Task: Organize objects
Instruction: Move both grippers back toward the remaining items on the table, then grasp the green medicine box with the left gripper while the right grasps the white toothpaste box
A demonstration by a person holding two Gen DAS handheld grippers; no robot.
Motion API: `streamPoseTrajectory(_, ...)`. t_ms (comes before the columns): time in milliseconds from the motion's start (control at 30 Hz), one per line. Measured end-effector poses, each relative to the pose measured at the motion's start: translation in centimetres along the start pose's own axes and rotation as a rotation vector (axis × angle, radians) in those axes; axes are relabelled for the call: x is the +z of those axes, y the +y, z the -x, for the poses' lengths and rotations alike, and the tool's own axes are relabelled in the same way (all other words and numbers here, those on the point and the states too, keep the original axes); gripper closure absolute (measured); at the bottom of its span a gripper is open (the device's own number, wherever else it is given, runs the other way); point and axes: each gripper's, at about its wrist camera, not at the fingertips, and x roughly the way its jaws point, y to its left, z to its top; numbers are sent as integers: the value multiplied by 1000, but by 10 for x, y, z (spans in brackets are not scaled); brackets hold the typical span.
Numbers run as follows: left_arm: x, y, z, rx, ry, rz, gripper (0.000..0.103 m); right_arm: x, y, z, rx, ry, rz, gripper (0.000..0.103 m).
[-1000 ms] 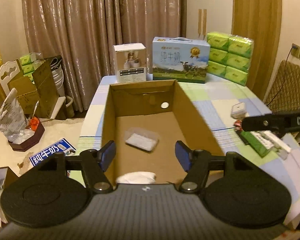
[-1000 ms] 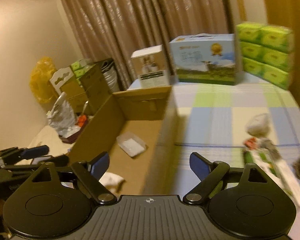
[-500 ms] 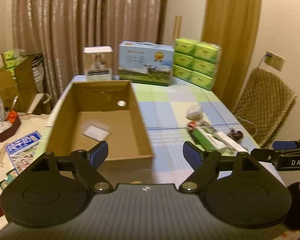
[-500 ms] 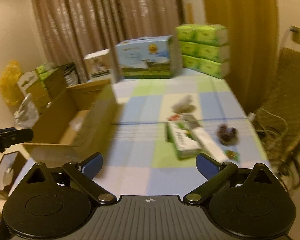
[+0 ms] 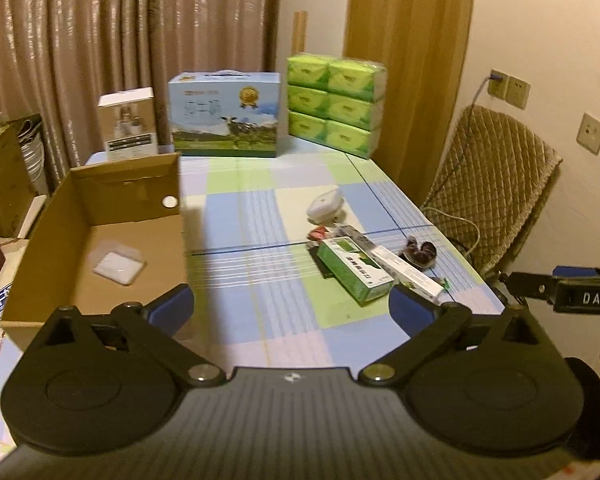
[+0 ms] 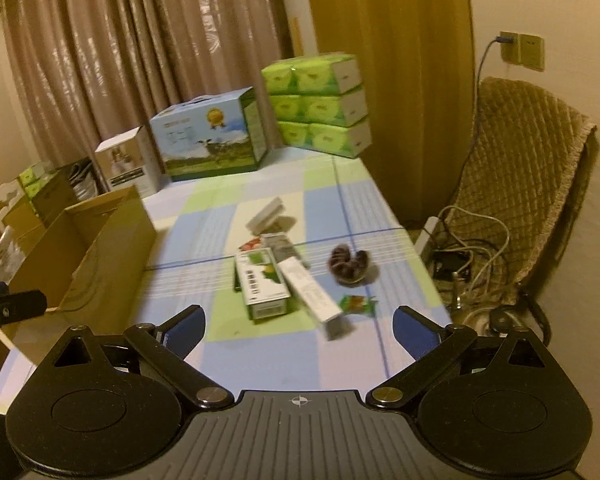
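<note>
An open cardboard box [image 5: 100, 216] [image 6: 100, 248] sits at the table's left with a clear plastic container [image 5: 118, 266] inside. Loose items lie mid-table: a green box [image 5: 354, 270] [image 6: 262, 284], a long white box [image 5: 406, 272] [image 6: 310, 292], a white case [image 5: 324, 204] [image 6: 266, 214], a dark hair tie [image 5: 420, 250] [image 6: 348, 264], a green sachet [image 6: 358, 304] and a red packet [image 5: 318, 235]. My left gripper [image 5: 291, 308] is open and empty, near the table's front edge. My right gripper [image 6: 298, 326] is open and empty, in front of the green box.
A blue milk carton box [image 5: 225, 114], a white product box [image 5: 128, 124] and stacked green tissue packs [image 5: 334, 104] stand at the table's back. A padded chair [image 5: 492, 196] and cables [image 6: 460, 240] are to the right. Boxes crowd the floor at left [image 5: 4, 176].
Both grippers have pulled back and swung right, from over the cardboard box toward the loose items at the table's middle. Both stay open and empty.
</note>
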Motion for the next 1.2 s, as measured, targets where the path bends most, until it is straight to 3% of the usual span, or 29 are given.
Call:
streamPoseTrajectory(300,9,-31,-38,-15,27,-29,1,15,-30,-9,-10,-3,19,5)
streamPoseTrajectory(533,13,-42,-78,-12,50,-27,1,18,-45,-40,14,51,63,7)
streamPoseTrajectory(800,10,-53,-135,-19,104,-58,1,12,-47,-101,79,159,154,29)
streamPoseTrajectory(867,7,-55,-150,-28,118,-68,2,7,-47,-119,104,196,172,42)
streamPoseTrajectory(1100,-3,-56,-185,-44,150,-79,2,-5,-45,-169,127,263,257,49)
streamPoseTrajectory(1200,-5,-52,-195,-45,160,-73,2,-7,-43,-187,139,283,285,60)
